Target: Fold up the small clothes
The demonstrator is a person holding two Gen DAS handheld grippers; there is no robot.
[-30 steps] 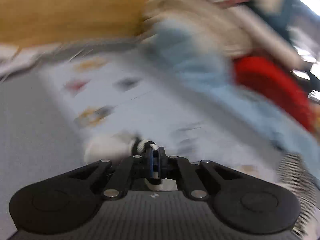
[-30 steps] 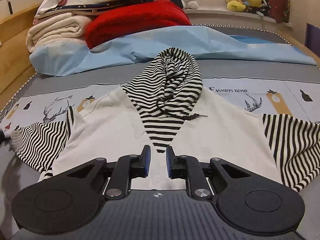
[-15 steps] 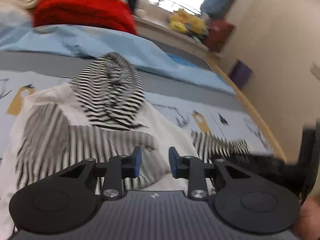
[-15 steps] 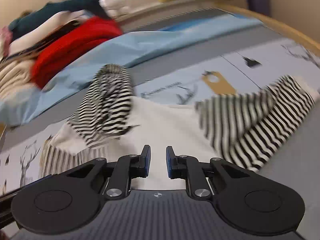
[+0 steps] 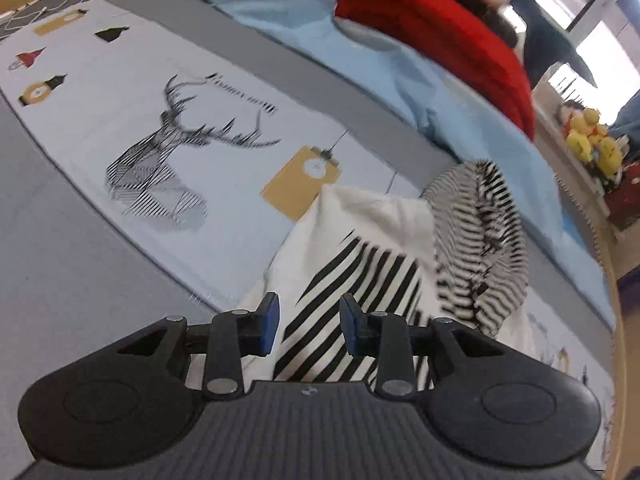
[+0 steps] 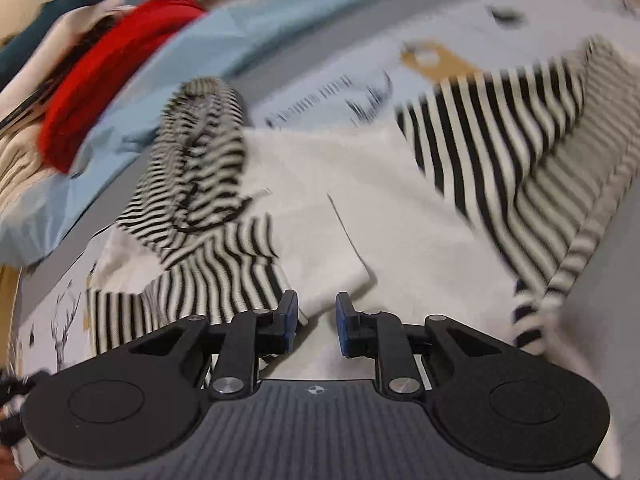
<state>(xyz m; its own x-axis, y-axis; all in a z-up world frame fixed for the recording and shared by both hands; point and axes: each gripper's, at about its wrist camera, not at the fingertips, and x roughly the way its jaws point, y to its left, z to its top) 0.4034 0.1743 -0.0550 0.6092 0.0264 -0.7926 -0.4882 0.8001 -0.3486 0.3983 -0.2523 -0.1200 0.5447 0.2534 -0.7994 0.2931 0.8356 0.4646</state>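
Observation:
A small white hoodie (image 6: 320, 184) with a black-and-white striped hood (image 6: 200, 136) and striped sleeves lies flat on the bed. Its left sleeve (image 6: 192, 288) is folded across the body; the right sleeve (image 6: 520, 152) still lies spread out to the right. My left gripper (image 5: 307, 328) is open and empty just above the folded striped sleeve (image 5: 352, 292), with the hood (image 5: 480, 240) to its right. My right gripper (image 6: 316, 324) is open and empty over the hoodie's lower hem.
The bed has a grey sheet with a pale printed panel showing a deer (image 5: 160, 160). A light blue cloth (image 5: 400, 80), a red blanket (image 5: 436, 32) and stacked folded bedding lie at the back. Stuffed toys (image 5: 592, 140) sit on the far ledge.
My left gripper let go of the left sleeve's cuff after carrying it across the body, and has swung back left. My right gripper has moved right, toward the spread right sleeve.

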